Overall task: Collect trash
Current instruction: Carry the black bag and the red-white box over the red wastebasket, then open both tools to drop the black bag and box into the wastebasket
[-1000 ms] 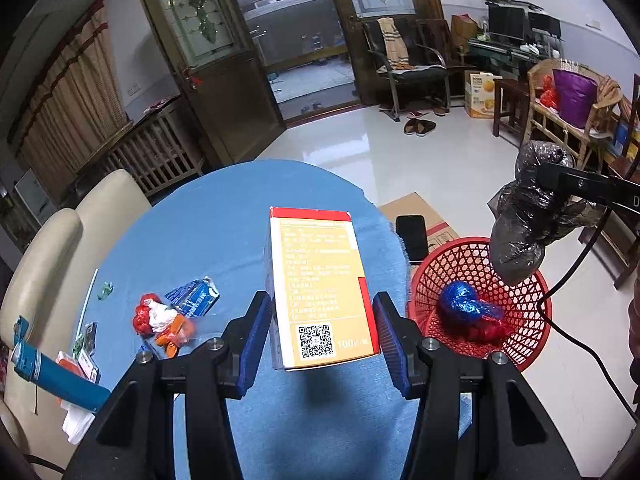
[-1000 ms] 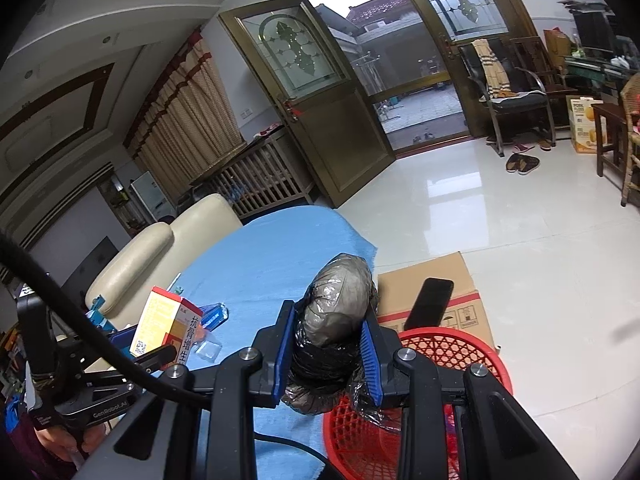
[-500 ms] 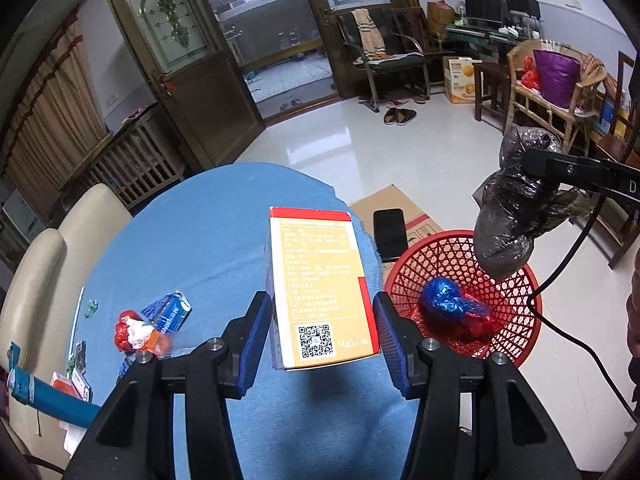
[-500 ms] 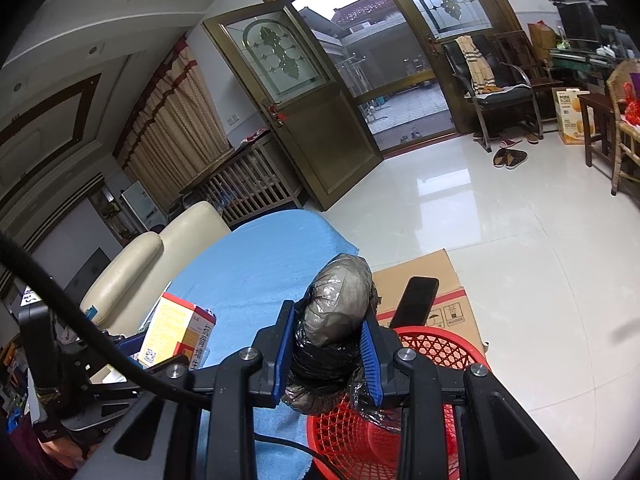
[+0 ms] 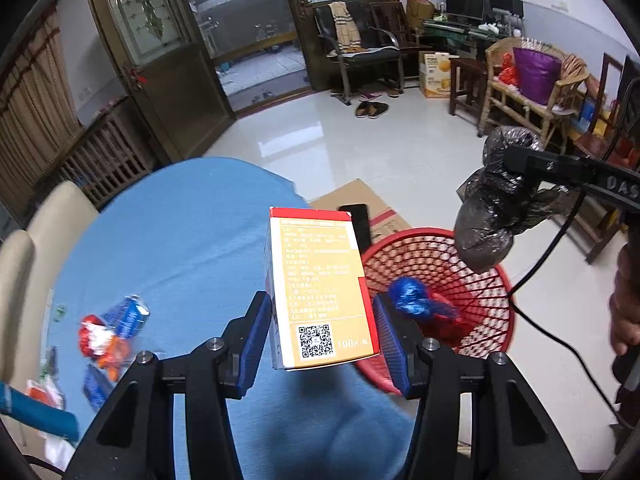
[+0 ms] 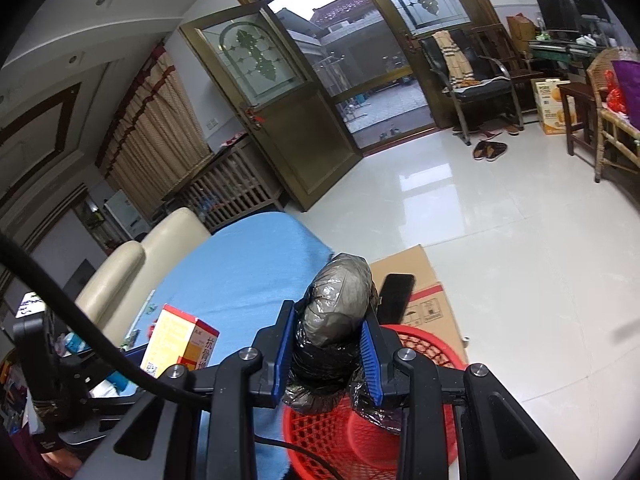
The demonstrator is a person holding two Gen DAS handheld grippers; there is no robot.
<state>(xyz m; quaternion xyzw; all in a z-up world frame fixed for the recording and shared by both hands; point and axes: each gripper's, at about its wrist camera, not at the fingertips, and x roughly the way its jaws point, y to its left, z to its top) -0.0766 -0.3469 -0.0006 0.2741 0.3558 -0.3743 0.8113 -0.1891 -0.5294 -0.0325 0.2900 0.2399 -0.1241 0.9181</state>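
My left gripper (image 5: 322, 320) is shut on an orange and white carton (image 5: 318, 284) with a red top edge, held over the blue table's right edge beside the red mesh basket (image 5: 492, 276). The carton (image 6: 180, 338) also shows at lower left in the right wrist view. My right gripper (image 6: 326, 340) is shut on a crumpled black plastic bag (image 6: 338, 304), which hangs above the basket (image 6: 420, 344); the left wrist view shows that bag (image 5: 494, 216) over the basket's far rim. A blue and red wrapper bundle (image 5: 416, 304) lies inside the basket.
Red, blue and orange wrappers (image 5: 108, 332) lie on the blue tablecloth (image 5: 180, 232) at left. A flattened cardboard box (image 6: 416, 276) with a black phone (image 6: 396, 294) on it sits behind the basket. Cream chairs (image 6: 132, 264) flank the table; a hand (image 5: 624, 312) shows at right.
Both grippers have drifted toward the basket and dipped slightly. The carton now sits closer to the basket's rim, and the wrappers on the table have slid left in view.
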